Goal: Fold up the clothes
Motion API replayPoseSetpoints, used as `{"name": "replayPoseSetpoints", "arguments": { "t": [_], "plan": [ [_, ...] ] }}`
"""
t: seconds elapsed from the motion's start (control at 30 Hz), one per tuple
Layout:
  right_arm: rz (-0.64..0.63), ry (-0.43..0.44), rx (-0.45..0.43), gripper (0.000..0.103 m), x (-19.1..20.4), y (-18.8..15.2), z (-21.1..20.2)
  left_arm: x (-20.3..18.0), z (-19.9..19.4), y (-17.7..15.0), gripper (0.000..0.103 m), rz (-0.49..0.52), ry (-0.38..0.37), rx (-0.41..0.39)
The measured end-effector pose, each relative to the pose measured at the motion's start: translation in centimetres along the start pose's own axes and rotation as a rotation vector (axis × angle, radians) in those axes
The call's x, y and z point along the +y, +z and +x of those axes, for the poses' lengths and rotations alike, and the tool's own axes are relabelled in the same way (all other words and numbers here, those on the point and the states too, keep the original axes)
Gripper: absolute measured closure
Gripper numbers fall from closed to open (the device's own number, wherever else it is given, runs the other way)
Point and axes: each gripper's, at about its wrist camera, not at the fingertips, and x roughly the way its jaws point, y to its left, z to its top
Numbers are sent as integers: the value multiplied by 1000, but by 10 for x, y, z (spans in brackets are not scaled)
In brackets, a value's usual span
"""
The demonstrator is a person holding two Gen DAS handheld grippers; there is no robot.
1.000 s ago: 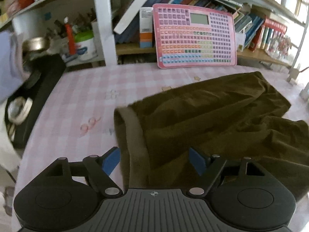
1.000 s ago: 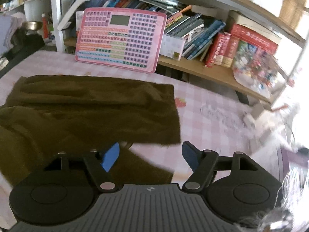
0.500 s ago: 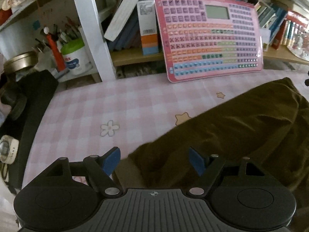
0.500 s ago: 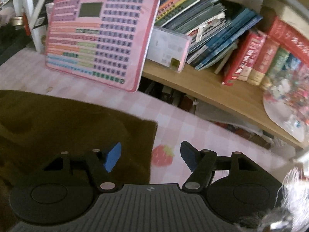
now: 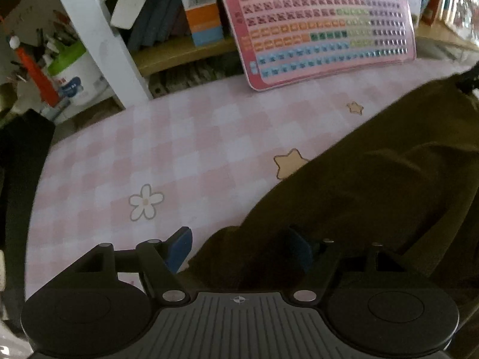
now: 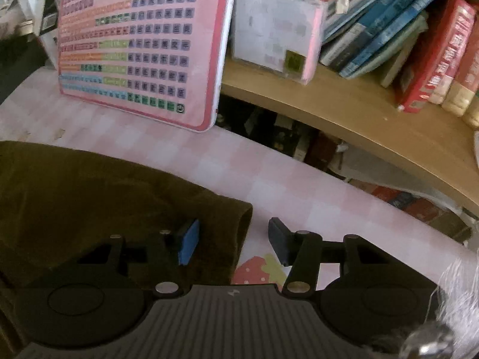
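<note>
A dark olive-brown garment (image 5: pixel 374 185) lies on the pink checked tablecloth (image 5: pixel 149 149). My left gripper (image 5: pixel 242 246) is open and low over the garment's far left corner, which lies between the fingers. In the right wrist view the garment (image 6: pixel 89 194) ends in a far right corner (image 6: pixel 239 212). My right gripper (image 6: pixel 233 239) is open and straddles that corner; the cloth edge lies between its fingers.
A pink keyboard toy board (image 5: pixel 323 24) (image 6: pixel 140 48) leans against the bookshelf at the table's back. Books (image 6: pixel 389 24) fill the wooden shelf. A white and green tub (image 5: pixel 74 74) stands at the far left. A black object (image 5: pixel 18 155) borders the table's left edge.
Both grippers have moved forward and down toward the far edge of the garment. Each now has a far corner of the cloth between its open fingers.
</note>
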Motion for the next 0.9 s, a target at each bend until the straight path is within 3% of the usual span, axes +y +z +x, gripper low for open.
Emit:
{"name": "replayPoseSetpoints", "arguments": {
  "t": [0.1,0.13,0.23,0.27,0.33,0.37,0.47,0.6,0.67,0.9],
  "plan": [
    [-28,3,-7,60,1,0,1,8,3,-1,29,-31,-38,-9],
    [-33,8,-10,72,0,-1,1,11,4,0,31,-43,-56,-7],
    [-15,29,-6,93,0,-1,-1,17,4,2,53,-66,-119,-2],
    [-1,36,-1,94,1,-2,-2,15,3,3,72,-57,-137,2],
    [41,37,2,96,1,-3,-4,8,0,6,96,-27,-169,15],
    [62,34,-5,96,2,-4,-8,4,-1,7,98,-4,-160,17],
    [121,6,-92,97,2,-5,-35,7,-16,12,99,7,-113,-47],
    [143,-43,-280,97,16,-8,-97,11,-65,16,99,-13,-57,-245],
    [136,-77,-352,97,27,-15,-126,5,-85,11,99,8,-50,-300],
    [123,-182,-499,97,75,-88,-217,-22,-151,-43,99,151,-32,-431]
  ]
}}
